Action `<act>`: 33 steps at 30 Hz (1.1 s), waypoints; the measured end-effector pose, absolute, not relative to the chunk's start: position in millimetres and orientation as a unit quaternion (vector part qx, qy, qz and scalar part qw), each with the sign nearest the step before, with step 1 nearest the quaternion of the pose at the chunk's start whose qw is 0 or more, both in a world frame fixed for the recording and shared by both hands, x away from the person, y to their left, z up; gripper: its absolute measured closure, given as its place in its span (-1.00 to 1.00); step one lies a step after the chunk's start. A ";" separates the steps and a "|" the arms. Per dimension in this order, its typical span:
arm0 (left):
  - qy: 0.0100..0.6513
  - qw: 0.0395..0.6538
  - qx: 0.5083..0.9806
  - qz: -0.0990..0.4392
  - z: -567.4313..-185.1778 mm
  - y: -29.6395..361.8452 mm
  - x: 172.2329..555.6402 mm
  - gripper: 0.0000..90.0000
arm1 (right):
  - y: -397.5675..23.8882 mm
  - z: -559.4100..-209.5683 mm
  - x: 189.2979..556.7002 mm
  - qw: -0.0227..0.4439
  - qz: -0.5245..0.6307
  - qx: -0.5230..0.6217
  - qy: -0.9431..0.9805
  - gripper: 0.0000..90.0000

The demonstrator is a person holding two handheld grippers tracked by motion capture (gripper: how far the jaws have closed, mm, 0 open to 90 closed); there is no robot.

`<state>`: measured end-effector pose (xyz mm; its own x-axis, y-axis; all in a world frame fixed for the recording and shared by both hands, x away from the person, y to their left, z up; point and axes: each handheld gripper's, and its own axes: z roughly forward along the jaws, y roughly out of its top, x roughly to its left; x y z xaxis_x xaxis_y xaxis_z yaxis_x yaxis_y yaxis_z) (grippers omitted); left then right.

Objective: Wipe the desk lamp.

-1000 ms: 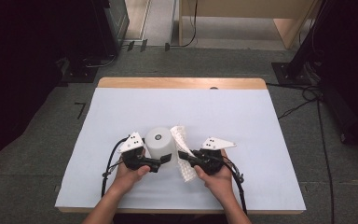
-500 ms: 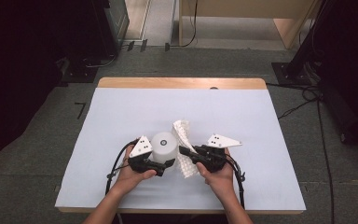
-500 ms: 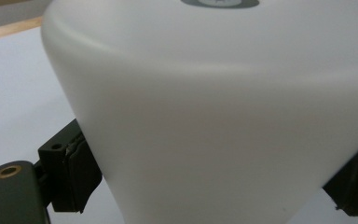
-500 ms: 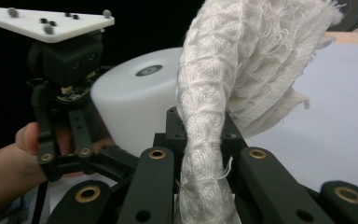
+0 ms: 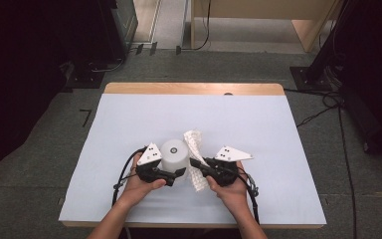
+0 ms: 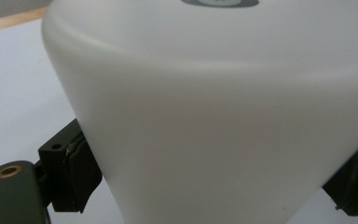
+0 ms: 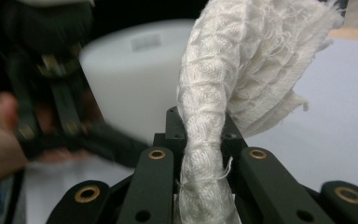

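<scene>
White waffle cloth [image 7: 205, 154] clenched in right claw [image 7: 204, 140], beside white cup [image 5: 174, 155] gripped betw left claw [image 5: 178, 173] pads.

No legible text or labels.

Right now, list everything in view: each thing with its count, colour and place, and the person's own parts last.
White plastic cup-shaped container: one, white, upside down near the table's front middle, clamped between the left jaws.
White waffle-weave cloth: one, white, bunched and frayed, right beside the container, pinched in the right jaws.
Pale blue table cover: one, pale blue, over nearly the whole tabletop.
Wooden table: one, light wood, its edge bare at the far side.
Black cables: several, black, on the grey floor right of the table.
Left gripper: one, black with a grey plate, shut on the container.
Right gripper: one, black with a grey plate, shut on the cloth.
Hands: two, at the table's front edge.
</scene>
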<state>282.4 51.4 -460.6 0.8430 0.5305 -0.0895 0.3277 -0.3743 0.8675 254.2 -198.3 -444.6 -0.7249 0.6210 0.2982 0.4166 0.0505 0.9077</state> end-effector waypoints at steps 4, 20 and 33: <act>0.258 0.500 0.821 0.099 -459.3 48.0 279.1 -0.81 | -206.4 -431.3 250.9 0.092 0.608 0.363 0.700 0.78; 0.285 0.512 0.804 0.097 -456.5 64.9 287.6 -0.81 | -187.8 -458.6 258.4 0.058 0.576 0.375 0.724 0.77; 0.278 0.523 0.799 0.100 -452.8 62.7 284.1 -0.81 | -195.1 -455.2 257.6 0.065 0.580 0.389 0.712 0.76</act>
<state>284.1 62.7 -452.8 0.8253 0.5491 -0.1315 0.3404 -0.2979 0.8918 257.6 -195.1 -455.2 -0.6885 0.6303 0.3588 0.4788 0.0235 0.8776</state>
